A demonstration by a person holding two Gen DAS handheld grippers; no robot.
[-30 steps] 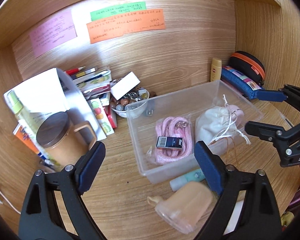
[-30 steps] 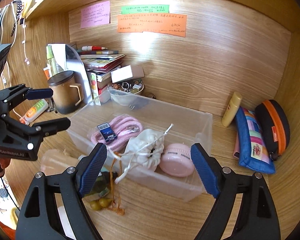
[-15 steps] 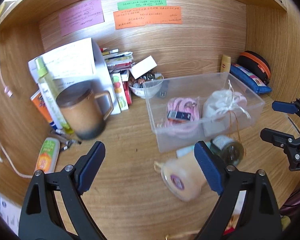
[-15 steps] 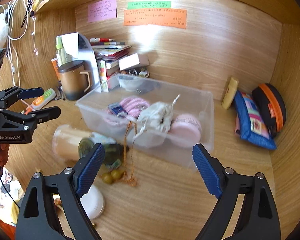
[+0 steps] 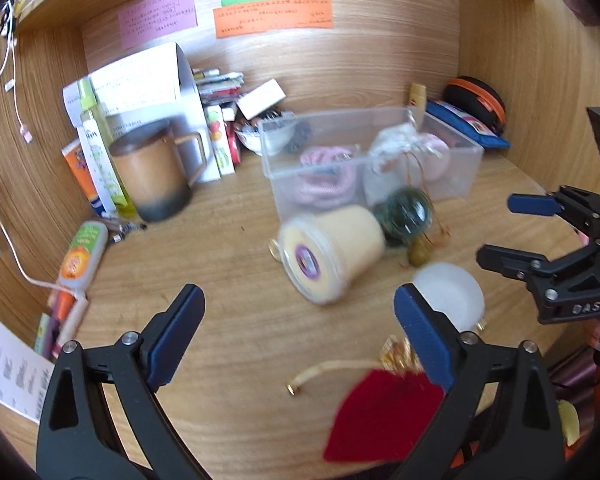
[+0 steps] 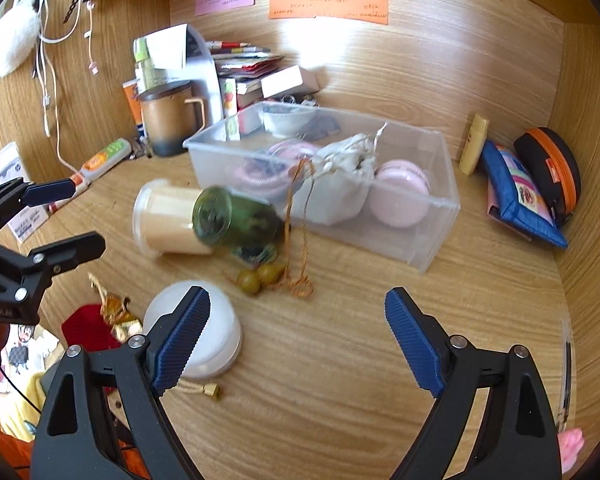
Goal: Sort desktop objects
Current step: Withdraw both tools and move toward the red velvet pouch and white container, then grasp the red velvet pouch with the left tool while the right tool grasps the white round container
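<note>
Your left gripper jaws have just been opening, nothing between them. Right gripper jaws spread, empty. Clear bin mid-counter; cream jar, green jar lie just before it.

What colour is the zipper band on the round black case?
Orange: the round black case shows it best in the right wrist view.

Left wrist view: from desk's left front, angled down toward clear bin, fairly near. Right wrist view: from right front, same tilt. Shared: clear bin, cream jar, back-wall notes.
</note>
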